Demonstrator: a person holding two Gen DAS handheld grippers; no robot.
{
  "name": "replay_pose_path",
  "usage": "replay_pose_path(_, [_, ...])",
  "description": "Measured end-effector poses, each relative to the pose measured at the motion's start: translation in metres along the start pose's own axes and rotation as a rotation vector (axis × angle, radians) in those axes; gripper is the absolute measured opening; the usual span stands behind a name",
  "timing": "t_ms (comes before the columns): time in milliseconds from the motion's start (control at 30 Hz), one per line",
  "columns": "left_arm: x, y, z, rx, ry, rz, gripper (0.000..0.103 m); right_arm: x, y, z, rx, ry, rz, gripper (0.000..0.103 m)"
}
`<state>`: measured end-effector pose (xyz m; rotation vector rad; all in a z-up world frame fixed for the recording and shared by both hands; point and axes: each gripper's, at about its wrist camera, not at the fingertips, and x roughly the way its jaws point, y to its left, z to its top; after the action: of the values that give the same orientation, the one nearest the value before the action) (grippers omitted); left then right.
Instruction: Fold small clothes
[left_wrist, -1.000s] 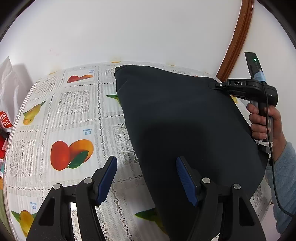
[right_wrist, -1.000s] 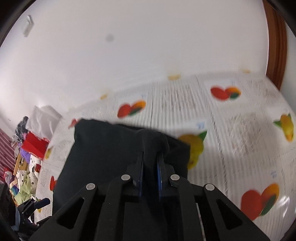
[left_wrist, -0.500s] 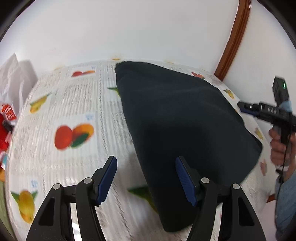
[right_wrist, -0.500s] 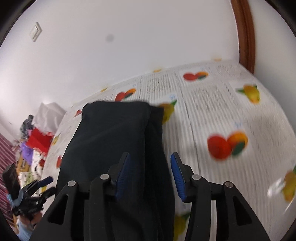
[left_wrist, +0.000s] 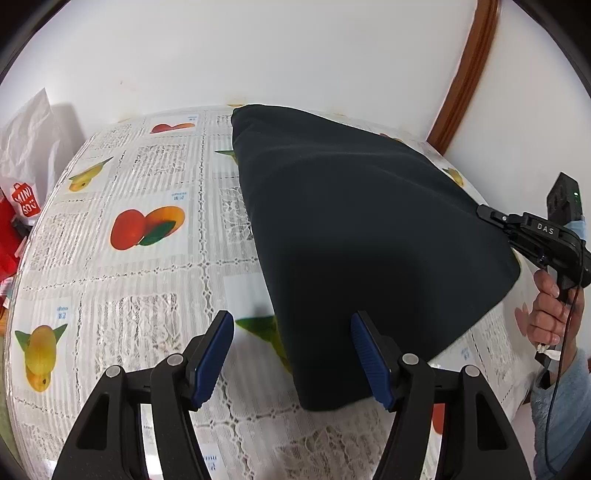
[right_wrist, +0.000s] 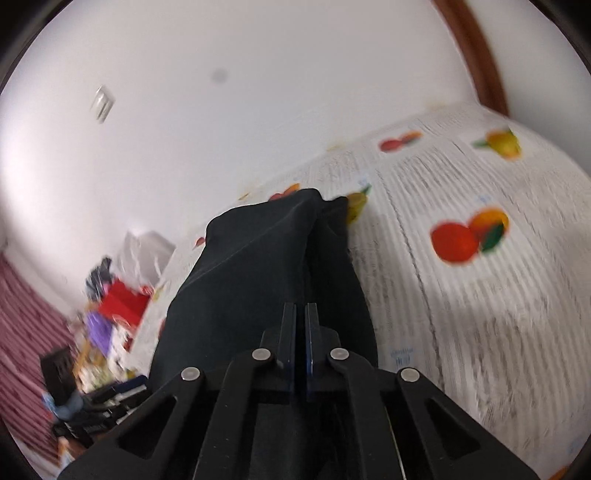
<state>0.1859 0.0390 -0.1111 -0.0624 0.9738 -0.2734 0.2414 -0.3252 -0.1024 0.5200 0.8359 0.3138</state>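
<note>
A dark navy garment (left_wrist: 351, 229) lies folded on the fruit-print tablecloth (left_wrist: 147, 184). My left gripper (left_wrist: 291, 354) stands open just above its near left edge. The right blue pad (left_wrist: 365, 354) is over the cloth and the left pad over the tablecloth, and neither presses on anything. My right gripper (right_wrist: 300, 325) is shut on the garment (right_wrist: 258, 277). A ridge of fabric runs from its pads toward the far corner. In the left wrist view the right gripper (left_wrist: 484, 213) bites the cloth's right edge, held by a person's hand (left_wrist: 550, 314).
A white wall stands close behind the table, with a brown wooden door frame (left_wrist: 465, 74) at the right. A white bag (left_wrist: 29, 140) and a red shopping bag (left_wrist: 14, 229) sit off the table's left end. Blurred colourful clutter (right_wrist: 110, 302) lies beyond the left end.
The right gripper let go of the cloth's far part, opened, swung away to the right, then came back and shut on the right edge. The left gripper drifted a little and stayed open.
</note>
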Motion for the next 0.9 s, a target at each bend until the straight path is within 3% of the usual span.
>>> replay_pose_path(267, [-0.017,-0.002,-0.031,0.027,0.007,-0.004,0.064,-0.042,0.027,-0.031,-0.173,-0.002,-0.212,0.005])
replay_pose_path(367, [-0.017,-0.001,-0.043,0.024,0.014,-0.007,0.064,-0.062,0.028,-0.046,-0.228,0.003,-0.245,0.01])
replay_pose_path(433, [-0.014,-0.002,-0.049,0.028,0.014,0.002,0.063,-0.07,0.027,-0.06,-0.249,0.029,-0.254,0.039])
replay_pose_path(500, [-0.01,-0.004,-0.052,0.028,0.016,-0.003,0.057,-0.071,0.025,-0.075,-0.269,0.049,-0.269,0.046])
replay_pose_path(633, [-0.002,-0.013,-0.052,0.05,0.006,0.016,0.048,-0.056,0.019,-0.091,-0.258,0.082,-0.3,0.046])
replay_pose_path(800, [0.002,-0.019,-0.042,0.064,-0.005,-0.009,0.024,-0.032,0.021,-0.088,-0.21,0.053,-0.274,0.043])
replay_pose_path(867, [0.001,-0.017,-0.038,0.062,-0.024,-0.001,0.02,-0.021,0.021,-0.083,-0.189,0.04,-0.268,0.028])
replay_pose_path(900, [0.001,-0.014,-0.036,0.055,-0.034,0.006,0.017,-0.016,0.021,-0.08,-0.187,0.04,-0.284,0.014])
